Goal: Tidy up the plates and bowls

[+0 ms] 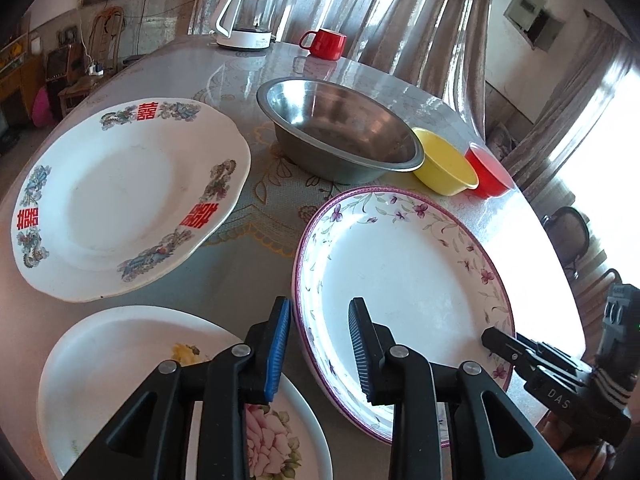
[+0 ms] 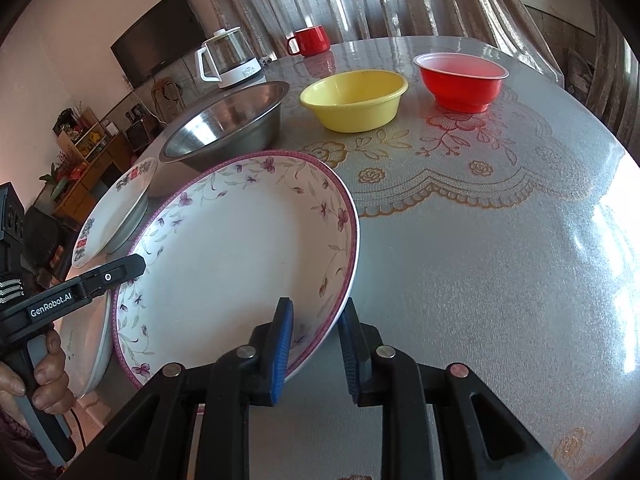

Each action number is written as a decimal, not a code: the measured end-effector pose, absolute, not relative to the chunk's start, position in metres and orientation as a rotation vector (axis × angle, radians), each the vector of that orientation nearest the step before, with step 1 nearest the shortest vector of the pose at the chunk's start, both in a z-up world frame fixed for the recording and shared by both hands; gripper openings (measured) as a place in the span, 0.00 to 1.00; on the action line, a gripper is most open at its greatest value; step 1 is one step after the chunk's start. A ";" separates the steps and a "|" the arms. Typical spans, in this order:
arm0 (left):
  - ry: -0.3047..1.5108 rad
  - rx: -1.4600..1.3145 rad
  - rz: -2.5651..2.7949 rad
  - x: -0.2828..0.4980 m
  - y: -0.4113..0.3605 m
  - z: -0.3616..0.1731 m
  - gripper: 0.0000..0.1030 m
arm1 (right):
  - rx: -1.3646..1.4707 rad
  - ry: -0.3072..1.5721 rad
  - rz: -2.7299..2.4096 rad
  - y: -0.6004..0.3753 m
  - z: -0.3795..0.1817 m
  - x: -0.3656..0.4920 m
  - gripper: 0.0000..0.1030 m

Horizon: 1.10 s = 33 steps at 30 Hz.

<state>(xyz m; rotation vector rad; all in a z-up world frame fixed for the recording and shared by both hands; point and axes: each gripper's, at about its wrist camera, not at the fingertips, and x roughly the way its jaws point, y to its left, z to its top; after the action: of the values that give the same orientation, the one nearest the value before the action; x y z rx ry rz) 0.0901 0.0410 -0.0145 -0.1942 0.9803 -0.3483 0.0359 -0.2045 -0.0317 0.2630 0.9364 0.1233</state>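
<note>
My right gripper [image 2: 316,340] is shut on the near rim of a purple-flowered plate [image 2: 240,256] and holds it tilted, its right edge raised. The same plate [image 1: 404,284] fills the right of the left wrist view. My left gripper [image 1: 320,340] is open, its jaws either side of that plate's left rim, not touching it. Below it lies a white plate with a pink rose [image 1: 120,364]. A white plate with red characters [image 1: 120,200] lies at the left. A steel bowl [image 1: 340,128], a yellow bowl [image 2: 356,98] and a red bowl [image 2: 460,80] stand behind.
A glass kettle [image 1: 248,16] and a red mug [image 1: 326,43] stand at the far edge of the round table [image 2: 500,260]. Curtains hang behind. The right gripper's body [image 1: 560,376] shows at the right of the left wrist view.
</note>
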 end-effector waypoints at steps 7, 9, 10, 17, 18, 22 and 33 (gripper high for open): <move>0.924 -0.245 -0.330 0.080 0.067 0.001 0.33 | 0.286 0.946 0.107 -0.207 -0.031 0.035 0.22; 0.896 -0.259 -0.319 0.074 0.078 0.009 0.35 | 0.278 0.935 0.090 -0.209 -0.028 0.034 0.23; 0.881 -0.266 -0.310 0.071 0.085 0.013 0.37 | 0.281 0.928 0.085 -0.210 -0.026 0.034 0.23; 0.820 -0.303 -0.173 0.058 0.139 0.021 0.47 | 0.254 0.834 0.097 -0.203 0.000 0.034 0.28; 0.815 -0.308 -0.151 0.057 0.147 0.020 0.49 | 0.246 0.827 0.115 -0.198 0.003 0.035 0.29; 0.806 -0.340 -0.076 0.055 0.178 0.016 0.55 | 0.189 0.818 0.207 -0.167 0.009 0.043 0.34; 0.880 -0.470 -0.007 0.065 0.234 -0.014 0.57 | 0.126 0.893 0.437 -0.086 0.003 0.075 0.39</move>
<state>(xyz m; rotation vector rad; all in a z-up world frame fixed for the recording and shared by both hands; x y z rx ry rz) 0.0653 0.2337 -0.0139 -0.4704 0.8802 -0.0067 0.0753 -0.0864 0.0025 0.1261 0.8930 0.4366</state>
